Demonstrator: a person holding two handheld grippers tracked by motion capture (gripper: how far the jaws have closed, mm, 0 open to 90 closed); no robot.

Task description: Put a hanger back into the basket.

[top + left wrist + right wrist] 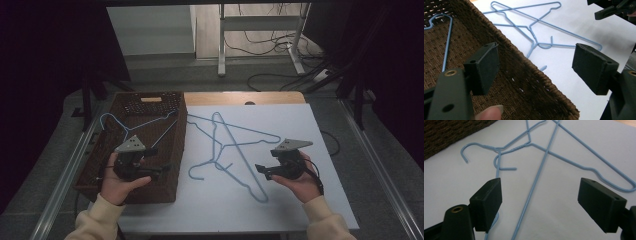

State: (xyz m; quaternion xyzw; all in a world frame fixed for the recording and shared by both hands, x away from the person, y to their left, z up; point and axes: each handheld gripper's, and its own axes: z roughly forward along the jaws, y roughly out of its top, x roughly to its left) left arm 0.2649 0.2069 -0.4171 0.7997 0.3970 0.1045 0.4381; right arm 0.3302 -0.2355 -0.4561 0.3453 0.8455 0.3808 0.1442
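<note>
Two blue wire hangers (pixel 235 145) lie crossed on the white sheet (pixel 300 200), their hooks pointing toward the basket. A third blue hanger (pixel 135 127) rests inside the brown wicker basket (pixel 181 135) at the left. My left gripper (pixel 162 169) hovers open over the basket's near right part, jaws pointing right. In the left gripper view the basket's rim (pixel 524 67) runs between the jaws of that gripper (pixel 536 62). My right gripper (pixel 260 170) is open just right of the hangers, jaws pointing left. Its own view has a hanger's long wire (pixel 544 165) passing between the open jaws of the right gripper (pixel 540 195).
The basket takes up the table's left side. A strip of wooden tabletop (pixel 240 97) shows behind the white sheet. Metal rails (pixel 65 170) run along both table sides. On the floor beyond stand a white frame (pixel 222 45) and loose cables (pixel 270 45).
</note>
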